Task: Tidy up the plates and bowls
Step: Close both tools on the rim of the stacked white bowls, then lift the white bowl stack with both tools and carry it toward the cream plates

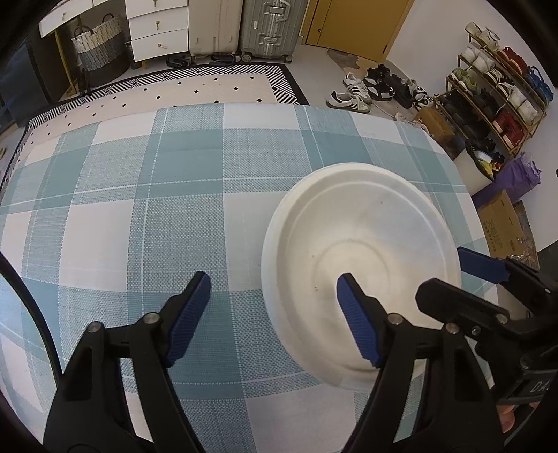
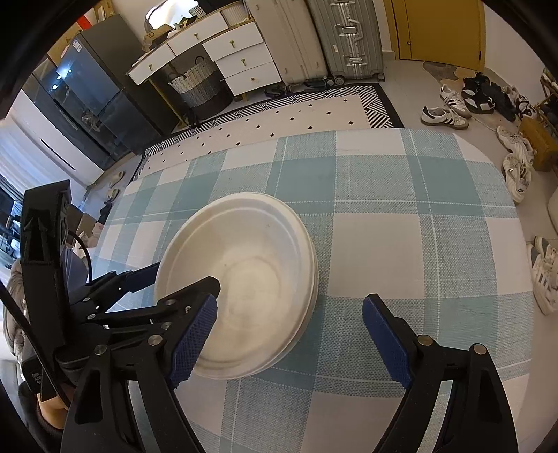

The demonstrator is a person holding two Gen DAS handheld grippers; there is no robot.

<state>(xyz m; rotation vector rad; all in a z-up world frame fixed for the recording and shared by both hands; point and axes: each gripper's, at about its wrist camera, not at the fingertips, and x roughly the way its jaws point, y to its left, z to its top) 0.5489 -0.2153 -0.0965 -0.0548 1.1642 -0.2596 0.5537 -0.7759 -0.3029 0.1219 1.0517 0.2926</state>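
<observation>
A stack of white dishes [image 1: 362, 244], a bowl on top with layered rims showing at its right side [image 2: 312, 278], rests on the blue-and-white checked table [image 1: 139, 191]. My left gripper [image 1: 272, 278] is open and straddles the stack's left rim: one pad hangs over the bowl's inside, the other over the cloth. My right gripper [image 2: 291, 301] is open and straddles the right rim the same way. Neither pair of pads presses on the rim. Each gripper shows in the other's view, the right gripper [image 1: 444, 273] and the left gripper [image 2: 186, 275].
The table [image 2: 383, 209] ends just beyond the dishes. On the floor past it lie a patterned rug [image 1: 209, 87], suitcases [image 1: 272, 28], white drawers [image 2: 244, 59], a woven basket [image 1: 101, 52], a shoe rack [image 1: 498, 87], loose shoes [image 2: 443, 115] and cardboard boxes [image 1: 502, 223].
</observation>
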